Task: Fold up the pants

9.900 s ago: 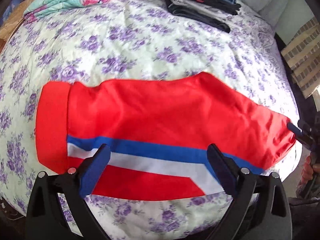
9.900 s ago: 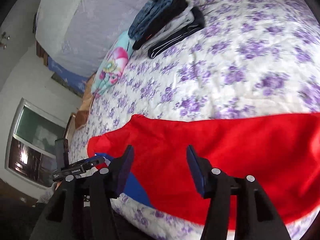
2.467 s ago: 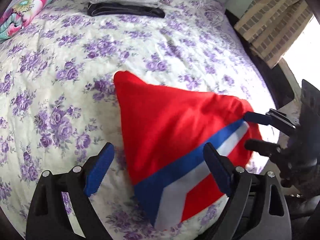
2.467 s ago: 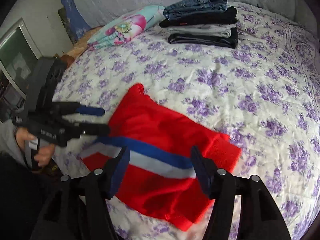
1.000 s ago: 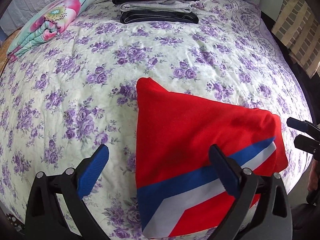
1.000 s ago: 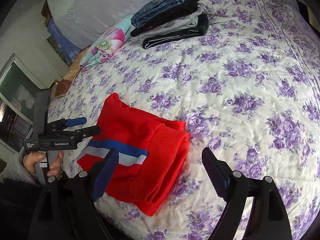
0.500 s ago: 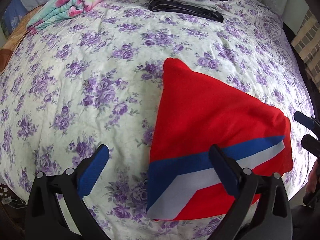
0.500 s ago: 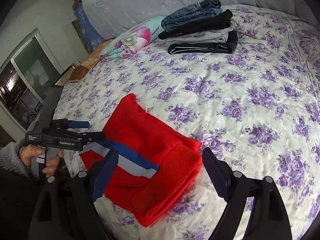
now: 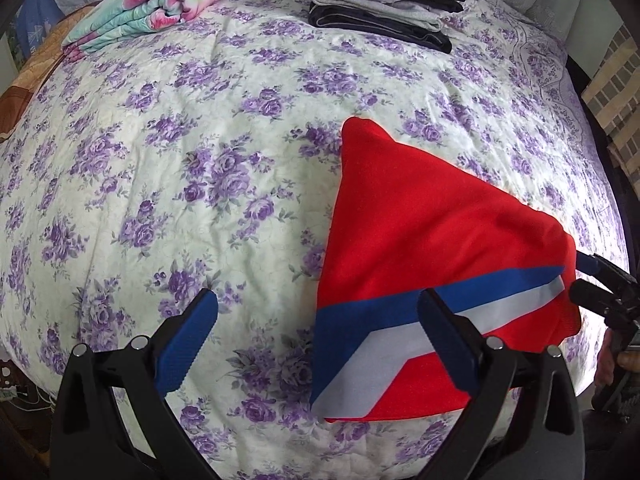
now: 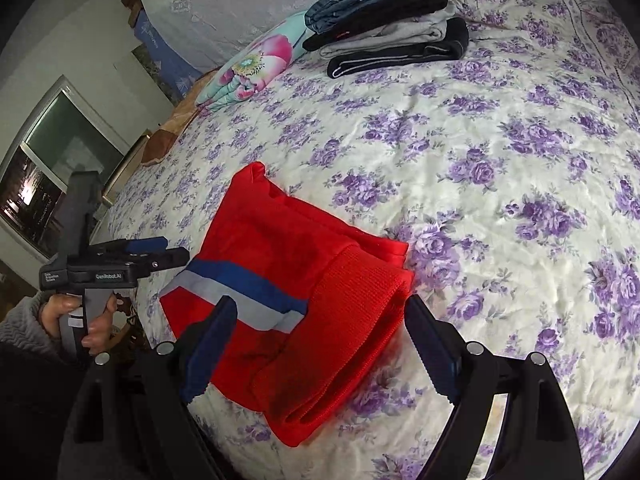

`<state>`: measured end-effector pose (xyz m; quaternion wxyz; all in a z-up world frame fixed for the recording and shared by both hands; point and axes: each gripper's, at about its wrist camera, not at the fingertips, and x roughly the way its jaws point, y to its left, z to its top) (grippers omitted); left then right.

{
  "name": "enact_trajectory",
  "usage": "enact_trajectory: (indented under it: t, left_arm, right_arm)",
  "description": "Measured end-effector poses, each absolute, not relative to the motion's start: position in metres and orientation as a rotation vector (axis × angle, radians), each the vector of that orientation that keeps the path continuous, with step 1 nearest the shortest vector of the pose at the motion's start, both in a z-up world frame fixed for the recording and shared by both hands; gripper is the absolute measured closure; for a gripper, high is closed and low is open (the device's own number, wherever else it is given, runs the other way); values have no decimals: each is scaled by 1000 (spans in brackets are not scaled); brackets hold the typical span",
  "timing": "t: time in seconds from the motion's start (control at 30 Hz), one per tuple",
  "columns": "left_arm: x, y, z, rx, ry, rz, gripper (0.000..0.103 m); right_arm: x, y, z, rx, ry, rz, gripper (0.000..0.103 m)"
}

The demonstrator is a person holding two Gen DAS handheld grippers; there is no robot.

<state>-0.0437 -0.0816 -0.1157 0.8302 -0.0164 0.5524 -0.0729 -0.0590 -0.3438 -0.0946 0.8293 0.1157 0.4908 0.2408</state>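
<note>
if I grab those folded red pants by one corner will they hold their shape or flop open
The red pants look soft and layered, with loose stacked edges, so they would probably sag and unfold. The thick ribbed cuff likely droops first. On the quilted bedspread they would probably drag, not slide.

Open bed all round, clutter only at the far end

Wide bare bedspread (image 9: 168, 184) lies to the left of the folded red pants (image 9: 416, 240) and beyond them, so I can pass there freely. A stack of folded clothes (image 9: 380, 12) and a rolled flowered blanket (image 9: 160, 4) block the far edge. My left gripper (image 10: 160, 252) hangs just off the pants' striped end; my right gripper (image 10: 316, 344), jaws wide apart, hangs over the ribbed end.
</note>
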Motion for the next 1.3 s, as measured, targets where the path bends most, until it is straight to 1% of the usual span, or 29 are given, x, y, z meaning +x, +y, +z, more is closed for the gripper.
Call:
enact_trajectory:
  t: [0.03, 0.1, 0.17, 0.2, 0.3, 0.4, 0.5, 0.63, 0.77, 0.83, 0.97, 1.17, 1.3]
  left_arm:
    - [-42, -81, -116, -28, 1175, -159, 5]
    - [-38, -80, -114, -23, 1173, -176, 5]
    - [-33, -78, -110, -20, 1161, -191, 5]
    - [-30, -78, -108, -20, 1155, -201, 5]
    - [-23, -81, -110, -9, 1168, -231, 5]
    - [-19, -85, -114, 18, 1184, -251, 5]
    - [-18, -87, -117, 32, 1193, -263, 5]
    - [-18, -85, -117, 33, 1193, -255, 5]
    - [-20, -70, -113, -2, 1180, -211, 5]
    - [-22, -59, -111, -23, 1175, -181, 5]
    - [-28, -33, -103, -69, 1155, -126, 5]
    - [-36, 6, -82, -137, 1107, -101, 5]
    - [-47, 20, -69, -143, 1075, -148, 5]
  right_arm:
    - [-57, -341, -100, 236, 1064, 497, 18]
    - [-52, -335, -110, 200, 1093, 452, 31]
    - [-52, -327, -104, 175, 1061, 430, 35]
    - [-55, -321, -94, 153, 1019, 449, 38]
    - [-56, -304, -72, 137, 933, 491, 41]
    - [-49, -299, -84, 119, 963, 463, 41]
    - [-49, -317, -107, 239, 1032, 420, 44]
    - [-58, -319, -102, 246, 1025, 455, 44]
    - [-49, -306, -106, 257, 1058, 536, 52]
    - [-44, -303, -107, 302, 1057, 567, 61]
    - [-33, -287, -104, 341, 1049, 623, 71]
    - [-12, -244, -96, 425, 1035, 736, 75]
    - [-3, -233, -80, 557, 1008, 787, 78]
